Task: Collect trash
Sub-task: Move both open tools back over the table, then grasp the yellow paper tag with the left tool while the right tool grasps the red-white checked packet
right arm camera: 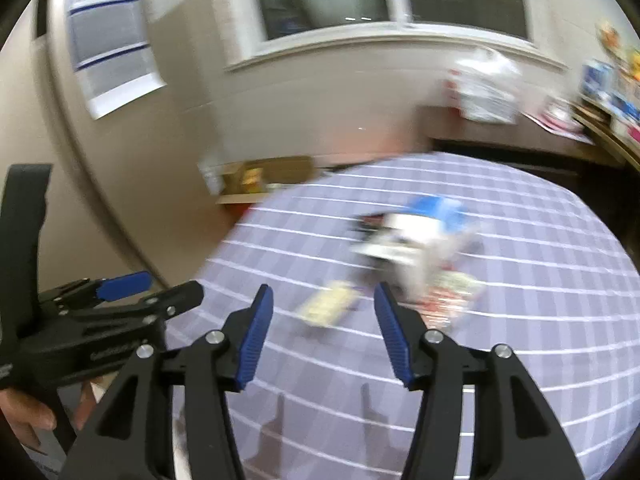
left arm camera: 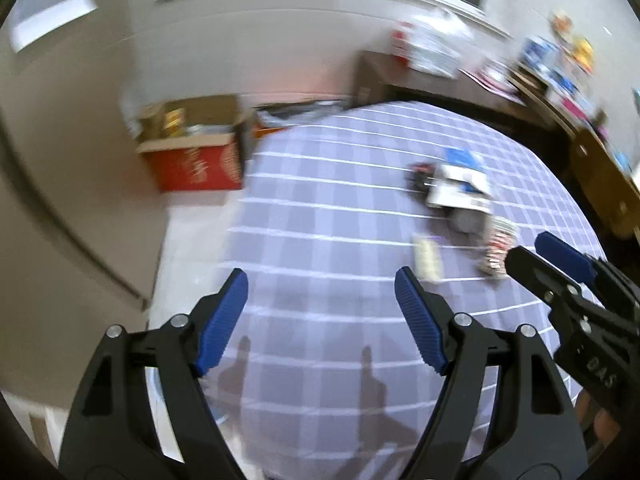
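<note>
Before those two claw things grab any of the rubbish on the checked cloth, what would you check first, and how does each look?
1. left gripper empty, jaws apart: ok.
2. right gripper empty, jaws apart: ok.
3. Trash pile in sight on the checked tablecloth: ok.
4. Flat pale wrapper lies apart from the pile: ok.
5. Sharp view of each piece: not ok, blurred.
6. Red cardboard box serves as the bin: cannot tell.

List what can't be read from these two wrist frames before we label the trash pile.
- Trash pile, right wrist view: motion blur smears it; the item count is unclear.
- Striped wrapper, left wrist view: its lower end sits behind the right gripper.
- Red cardboard box, left wrist view: contents blurred.
- Shelf clutter: too small and blurred.
</note>
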`<state>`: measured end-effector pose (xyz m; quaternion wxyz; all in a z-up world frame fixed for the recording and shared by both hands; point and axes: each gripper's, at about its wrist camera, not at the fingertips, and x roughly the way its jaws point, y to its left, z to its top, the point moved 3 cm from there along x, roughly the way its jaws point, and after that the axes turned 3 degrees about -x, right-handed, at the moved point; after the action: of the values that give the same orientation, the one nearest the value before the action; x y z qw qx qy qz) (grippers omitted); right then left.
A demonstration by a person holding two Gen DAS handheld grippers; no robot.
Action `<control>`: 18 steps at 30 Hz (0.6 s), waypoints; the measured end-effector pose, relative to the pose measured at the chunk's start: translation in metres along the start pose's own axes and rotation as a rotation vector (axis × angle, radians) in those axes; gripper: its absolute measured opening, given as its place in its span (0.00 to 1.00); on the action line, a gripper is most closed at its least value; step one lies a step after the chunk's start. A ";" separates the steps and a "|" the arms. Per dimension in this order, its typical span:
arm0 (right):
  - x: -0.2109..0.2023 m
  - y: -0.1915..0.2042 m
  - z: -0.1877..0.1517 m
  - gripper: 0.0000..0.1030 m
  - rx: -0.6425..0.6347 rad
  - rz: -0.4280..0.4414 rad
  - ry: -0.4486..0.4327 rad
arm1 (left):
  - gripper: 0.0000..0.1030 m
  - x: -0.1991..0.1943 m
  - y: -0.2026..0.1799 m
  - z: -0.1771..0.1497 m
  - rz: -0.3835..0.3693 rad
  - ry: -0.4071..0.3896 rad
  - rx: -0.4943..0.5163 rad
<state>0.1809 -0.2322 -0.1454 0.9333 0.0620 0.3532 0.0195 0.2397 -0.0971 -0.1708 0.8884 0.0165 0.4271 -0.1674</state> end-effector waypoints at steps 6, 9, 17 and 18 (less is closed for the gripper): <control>0.005 -0.072 -0.015 0.52 0.091 -0.066 0.065 | 0.68 0.034 -0.058 0.002 -0.036 0.028 0.100; 0.010 -0.088 -0.019 0.52 0.117 -0.064 0.087 | 0.31 0.051 -0.066 0.002 -0.039 0.067 0.108; 0.034 -0.084 -0.017 0.55 0.107 -0.039 0.117 | 0.06 0.048 -0.050 0.003 -0.075 0.032 0.052; 0.039 -0.082 -0.015 0.55 0.107 -0.041 0.124 | 0.06 0.045 -0.047 0.004 -0.074 0.022 0.046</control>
<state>0.1993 -0.3091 -0.1925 0.9052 0.1033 0.4120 -0.0149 0.2542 -0.1548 -0.1978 0.8762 0.0230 0.4333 -0.2099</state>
